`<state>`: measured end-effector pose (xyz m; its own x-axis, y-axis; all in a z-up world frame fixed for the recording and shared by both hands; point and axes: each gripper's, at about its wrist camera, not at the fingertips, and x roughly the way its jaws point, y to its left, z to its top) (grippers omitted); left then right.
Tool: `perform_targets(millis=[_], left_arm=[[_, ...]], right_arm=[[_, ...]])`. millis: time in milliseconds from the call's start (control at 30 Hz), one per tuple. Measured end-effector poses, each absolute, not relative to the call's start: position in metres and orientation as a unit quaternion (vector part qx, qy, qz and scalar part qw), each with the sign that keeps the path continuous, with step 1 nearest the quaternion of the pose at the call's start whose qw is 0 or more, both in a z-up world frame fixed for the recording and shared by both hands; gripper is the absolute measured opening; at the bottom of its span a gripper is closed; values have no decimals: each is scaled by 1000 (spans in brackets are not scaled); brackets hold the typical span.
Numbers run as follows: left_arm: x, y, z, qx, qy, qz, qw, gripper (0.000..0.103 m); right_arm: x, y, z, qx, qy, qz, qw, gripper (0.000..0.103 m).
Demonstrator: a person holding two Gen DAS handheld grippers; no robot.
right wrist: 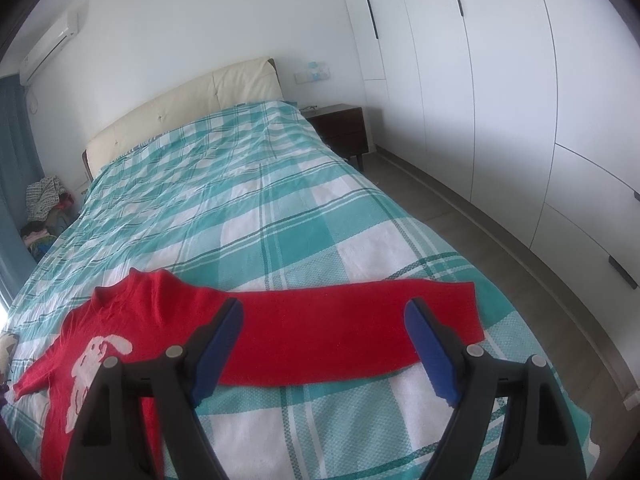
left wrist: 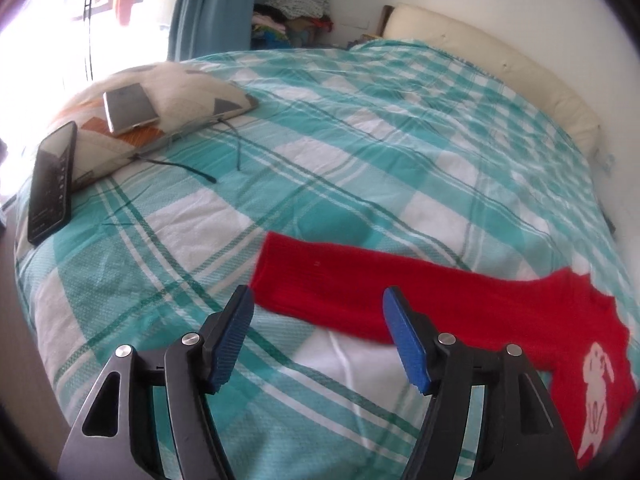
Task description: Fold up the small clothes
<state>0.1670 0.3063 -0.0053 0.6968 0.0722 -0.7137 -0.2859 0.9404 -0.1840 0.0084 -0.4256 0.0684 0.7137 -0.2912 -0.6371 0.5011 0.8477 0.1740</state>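
Note:
A small red sweater with a white rabbit on its front lies flat on the teal checked bedspread, sleeves spread out to both sides. My left gripper is open and empty, hovering just above one sleeve near its cuff. In the right wrist view the sweater shows its other sleeve stretched to the right. My right gripper is open and empty, just above the middle of that sleeve. The rabbit sits at lower left.
A patterned pillow at the left bed edge carries a phone; a second dark phone leans against it. A cream headboard, a dark nightstand, white wardrobes and a clothes pile surround the bed.

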Motion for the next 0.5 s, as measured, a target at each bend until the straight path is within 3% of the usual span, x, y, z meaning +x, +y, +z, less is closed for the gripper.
perform_targets(millis=[100,200,500], left_arm=[[159,253,6,-131,381,29,915,88],[150,195,6,-107,383,-36,917,94],[134,121,-37,-43,391,-51,918,95]], right_arm=[[10,-411,58,161,331,-198,909,84],[8,-388,45,153,352,-174,907,84],[7,-329,-4,104,385,-147,905,84]])
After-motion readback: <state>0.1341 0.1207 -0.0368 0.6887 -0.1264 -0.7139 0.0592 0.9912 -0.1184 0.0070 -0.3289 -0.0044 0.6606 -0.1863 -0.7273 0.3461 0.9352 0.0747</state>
